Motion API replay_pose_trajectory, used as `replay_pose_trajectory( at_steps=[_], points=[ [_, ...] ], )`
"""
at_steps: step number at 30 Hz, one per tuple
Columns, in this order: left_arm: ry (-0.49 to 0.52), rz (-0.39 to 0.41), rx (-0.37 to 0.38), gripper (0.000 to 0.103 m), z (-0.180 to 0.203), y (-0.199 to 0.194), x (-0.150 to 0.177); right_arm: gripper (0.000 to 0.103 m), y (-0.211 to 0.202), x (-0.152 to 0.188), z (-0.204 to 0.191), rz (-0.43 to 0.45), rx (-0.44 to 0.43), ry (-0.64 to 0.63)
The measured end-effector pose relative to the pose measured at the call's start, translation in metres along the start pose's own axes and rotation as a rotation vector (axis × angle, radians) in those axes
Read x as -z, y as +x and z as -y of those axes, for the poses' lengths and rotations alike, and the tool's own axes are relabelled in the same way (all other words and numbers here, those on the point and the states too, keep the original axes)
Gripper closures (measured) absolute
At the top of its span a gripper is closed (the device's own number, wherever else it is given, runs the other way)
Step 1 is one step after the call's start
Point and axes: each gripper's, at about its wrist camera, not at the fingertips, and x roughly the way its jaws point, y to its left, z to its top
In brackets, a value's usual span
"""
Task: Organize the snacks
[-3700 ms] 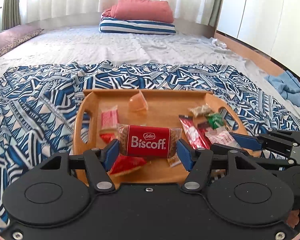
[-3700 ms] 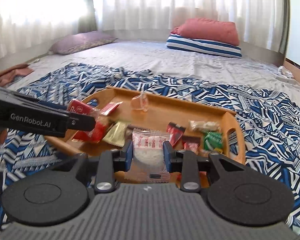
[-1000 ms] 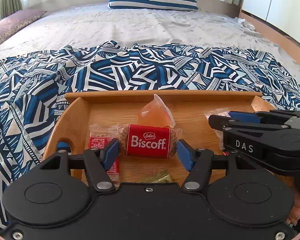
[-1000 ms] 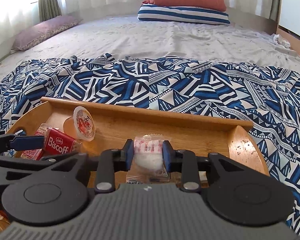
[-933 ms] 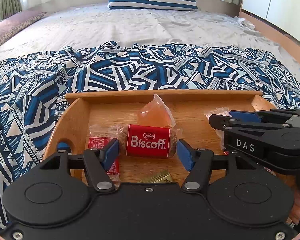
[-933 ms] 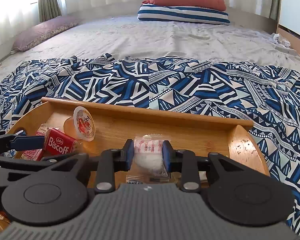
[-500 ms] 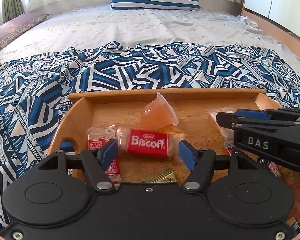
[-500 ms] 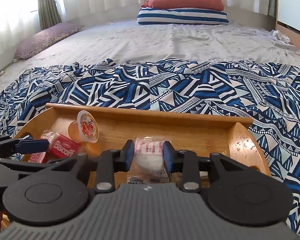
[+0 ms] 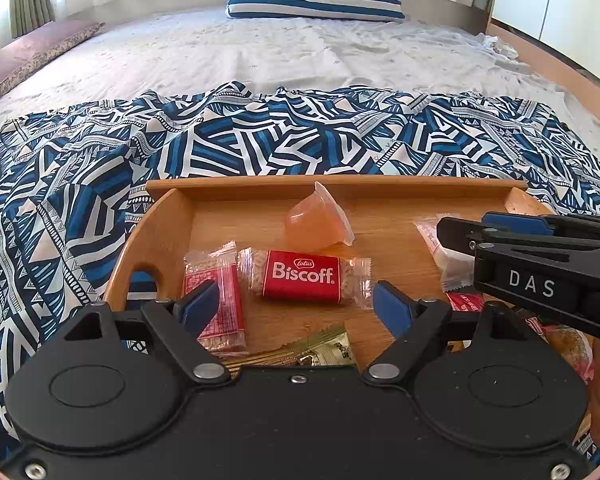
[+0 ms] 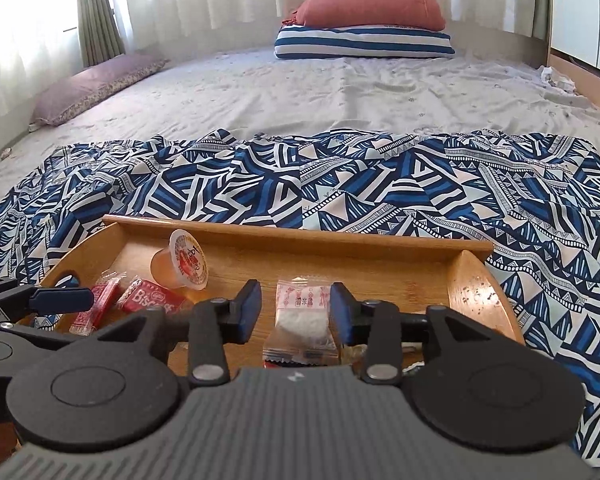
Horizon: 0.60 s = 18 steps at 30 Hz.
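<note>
Bedroom: a wide bed with a patterned blue-and-white blanket (image 9: pixel 284 136) spread across it; a wooden tray (image 9: pixel 156 236) sits on the blanket.
Left gripper (image 9: pixel 296 308): jaws have just been opening and now stand apart; the Biscoff pack (image 9: pixel 303 276) lies between them on the tray floor, touched by neither pad.
Right gripper (image 10: pixel 296 312): jaws have just been opening; the white-and-red sachet (image 10: pixel 302 320) rests on the tray between the pads, apparently released.
Row at the back-left of tray: red wafer pack (image 9: pixel 216 300), the Biscoff pack just beside it, jelly cup (image 9: pixel 316 220) tipped on its side behind them.
Done, by my reading: these two snacks are set down in the tray.
Left to do: a green-gold packet (image 9: pixel 320 350) and the red wrappers (image 9: pixel 464 302) near the tray's front edge look unsorted; how many more wait there is hidden behind the grippers.
</note>
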Motion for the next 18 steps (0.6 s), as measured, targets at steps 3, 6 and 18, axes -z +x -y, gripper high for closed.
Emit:
replay_pose_trajectory(
  at_steps=[3, 6, 18],
  points=[
    [-0.001, 0.003, -0.004, 0.018, 0.0, -0.004, 0.001, 0.04, -0.004, 0.001, 0.001, 0.003, -0.001, 0.007],
    [0.001, 0.006, -0.008, 0.017, 0.0, -0.008, 0.002, 0.037, -0.008, 0.002, 0.002, 0.003, 0.001, 0.01],
    [-0.022, -0.005, -0.016, 0.007, -0.002, -0.017, 0.005, 0.014, -0.021, 0.006, 0.008, 0.015, 0.001, 0.04]
  ],
)
